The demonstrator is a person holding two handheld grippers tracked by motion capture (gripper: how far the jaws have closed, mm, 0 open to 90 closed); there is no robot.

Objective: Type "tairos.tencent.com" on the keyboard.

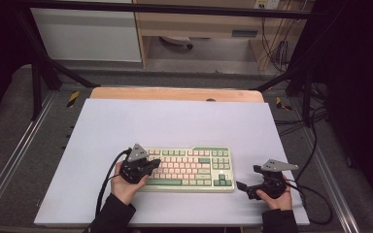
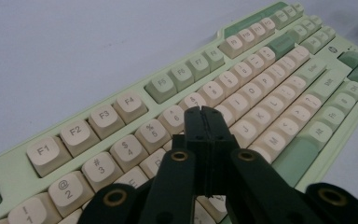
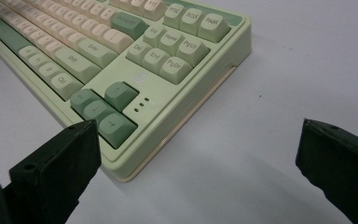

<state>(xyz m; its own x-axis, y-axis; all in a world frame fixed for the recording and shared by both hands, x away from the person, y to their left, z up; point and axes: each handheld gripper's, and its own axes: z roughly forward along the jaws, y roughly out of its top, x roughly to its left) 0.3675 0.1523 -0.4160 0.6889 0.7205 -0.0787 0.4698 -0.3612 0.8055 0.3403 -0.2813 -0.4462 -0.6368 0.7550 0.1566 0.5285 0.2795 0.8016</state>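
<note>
Surface: you are working over a pale grey mat [image 1: 175, 121] that is covering the bench; a strip of bare wood [image 1: 175, 93] is showing beyond the mat's far edge.
Room: past the keyboard, dark frame bars are crossing in front of a white cabinet [image 1: 87, 34] and a wooden shelf unit; cables are hanging at the far right.
Keyboard: the green and cream keyboard [image 1: 189, 169] is lying flat on the near half of the mat, roughly centred.
Long axis: it is running left to right across the mat, parallel to the near edge, with the function row facing away from you and the space bar toward you.
Left tool: your left tool [image 1: 155, 162] is hovering over the keyboard's left end; in the left gripper view its jaws are pressed together with nothing between them, tips [image 2: 204, 113] pointing at the number row, whether touching a key you cannot tell.
Right tool: your right tool [image 1: 243, 187] is resting just off the keyboard's right end, near its front corner [image 3: 126, 175]; its jaws are standing wide apart, clasping nothing.
</note>
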